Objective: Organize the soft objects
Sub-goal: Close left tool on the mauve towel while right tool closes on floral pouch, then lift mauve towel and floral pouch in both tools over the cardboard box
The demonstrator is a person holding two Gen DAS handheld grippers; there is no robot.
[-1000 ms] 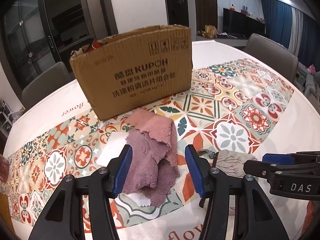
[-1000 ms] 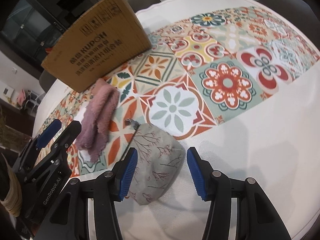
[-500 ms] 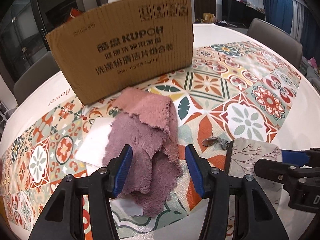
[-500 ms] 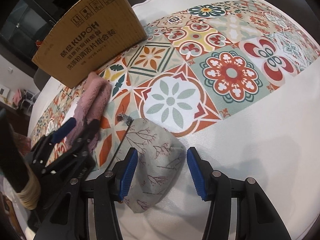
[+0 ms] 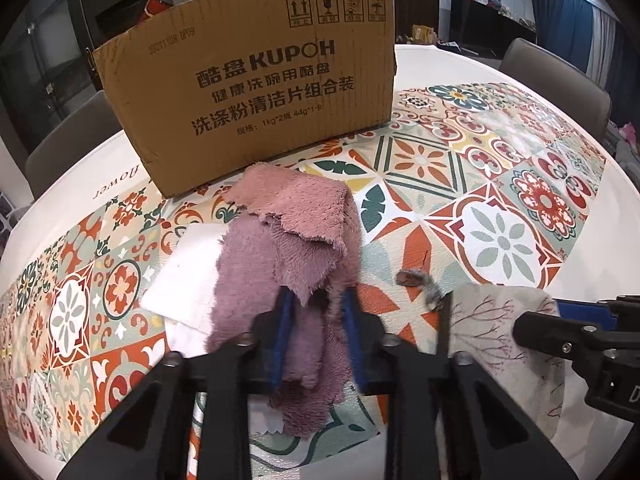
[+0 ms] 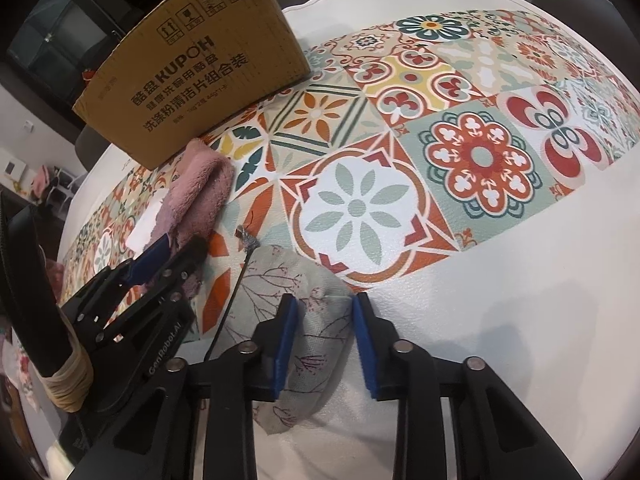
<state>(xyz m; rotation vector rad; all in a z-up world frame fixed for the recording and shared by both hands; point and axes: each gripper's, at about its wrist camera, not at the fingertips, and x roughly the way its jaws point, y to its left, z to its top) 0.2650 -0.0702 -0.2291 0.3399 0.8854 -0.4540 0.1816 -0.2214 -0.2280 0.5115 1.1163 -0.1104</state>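
Tiled surface before box (image 5: 256,80): limp towel (image 5: 288,240) bunched in left gripper (image 5: 316,340) jaws; soft pouch (image 6: 288,292) pinched by right gripper (image 6: 324,344).

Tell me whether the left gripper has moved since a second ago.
Yes. The left gripper has advanced toward the cardboard box, which looms larger, and its jaws have narrowed onto the pink towel.

Towel (image 5: 288,256): fluffy mauve-pink pile cloth, ragged edges.
Pouch (image 6: 296,312): matt woven grey fabric, printed twigs.
Box (image 5: 256,80): plain brown corrugated cardboard, matt.
Tablecloth (image 6: 520,320): faintly pebbled, slight sheen.
Gripper pads (image 6: 286,344): blue, rubbery; black plastic arms.
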